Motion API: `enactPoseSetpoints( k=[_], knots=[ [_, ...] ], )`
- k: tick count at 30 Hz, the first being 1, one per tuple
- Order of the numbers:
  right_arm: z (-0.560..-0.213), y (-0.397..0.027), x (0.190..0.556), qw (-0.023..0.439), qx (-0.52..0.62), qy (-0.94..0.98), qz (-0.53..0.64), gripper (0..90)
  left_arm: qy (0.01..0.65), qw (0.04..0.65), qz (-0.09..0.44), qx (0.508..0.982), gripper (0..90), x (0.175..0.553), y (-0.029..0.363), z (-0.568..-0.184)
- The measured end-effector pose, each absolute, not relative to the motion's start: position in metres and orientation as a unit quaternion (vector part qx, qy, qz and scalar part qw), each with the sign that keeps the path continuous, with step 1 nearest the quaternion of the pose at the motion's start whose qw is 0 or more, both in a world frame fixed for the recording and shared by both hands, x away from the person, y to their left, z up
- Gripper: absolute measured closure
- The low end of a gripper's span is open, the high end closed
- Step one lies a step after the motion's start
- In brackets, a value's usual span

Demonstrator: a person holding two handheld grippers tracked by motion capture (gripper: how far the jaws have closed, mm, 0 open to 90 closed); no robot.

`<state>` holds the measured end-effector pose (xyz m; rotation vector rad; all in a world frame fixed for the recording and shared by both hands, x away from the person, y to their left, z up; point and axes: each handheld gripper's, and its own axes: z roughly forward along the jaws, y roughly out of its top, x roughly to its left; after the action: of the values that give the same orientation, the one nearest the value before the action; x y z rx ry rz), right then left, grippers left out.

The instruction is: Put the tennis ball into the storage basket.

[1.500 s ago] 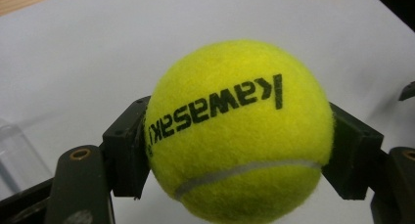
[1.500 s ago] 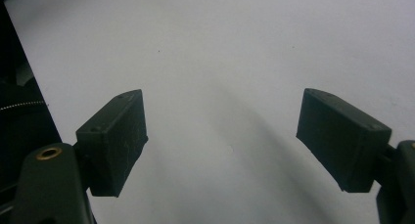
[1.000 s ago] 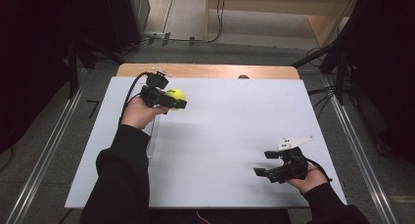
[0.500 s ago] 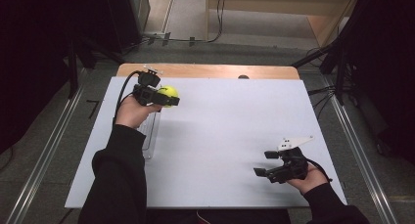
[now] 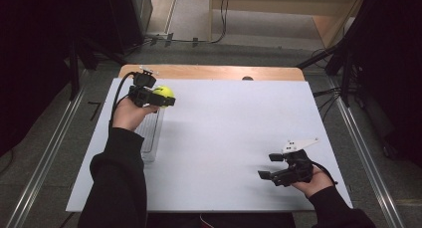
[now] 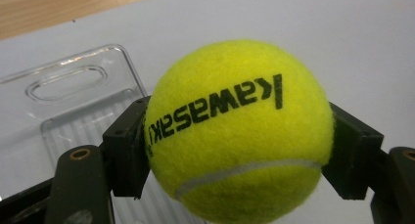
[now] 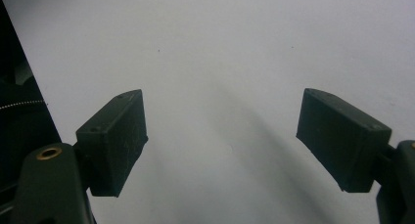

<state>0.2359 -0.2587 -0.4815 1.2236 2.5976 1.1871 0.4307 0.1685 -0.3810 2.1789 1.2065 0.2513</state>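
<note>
A yellow tennis ball (image 5: pixel 163 93) with black lettering sits between the jaws of my left gripper (image 5: pixel 164 96), at the far left of the white board. In the left gripper view both pads press on the ball (image 6: pixel 235 131), so the left gripper (image 6: pixel 240 150) is shut on it. The ball hangs over the far end of a clear plastic tube-shaped case (image 5: pixel 151 133), whose hanger tab (image 6: pixel 66 82) shows behind the ball. My right gripper (image 5: pixel 266 166) rests near the front right of the board, open, and the right gripper view (image 7: pixel 225 136) has nothing between its pads.
The white board (image 5: pixel 234 128) covers a wooden table whose bare strip (image 5: pixel 209 72) shows at the far edge. A small dark spot (image 5: pixel 247 78) lies at the board's far edge. Metal rails and cables run along the floor on both sides.
My left gripper has shifted slightly to the left with the ball held in it. The right gripper has stayed put.
</note>
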Motion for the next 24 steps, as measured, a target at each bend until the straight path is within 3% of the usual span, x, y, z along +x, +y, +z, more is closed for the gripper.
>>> enactPoseSetpoints(
  k=[24],
  knots=[
    [-0.482,-0.255,0.24,0.016,0.386,0.84,0.382,16.8,0.494,0.318,0.109,0.802,25.8,0.428,0.195,-0.381]
  ],
)
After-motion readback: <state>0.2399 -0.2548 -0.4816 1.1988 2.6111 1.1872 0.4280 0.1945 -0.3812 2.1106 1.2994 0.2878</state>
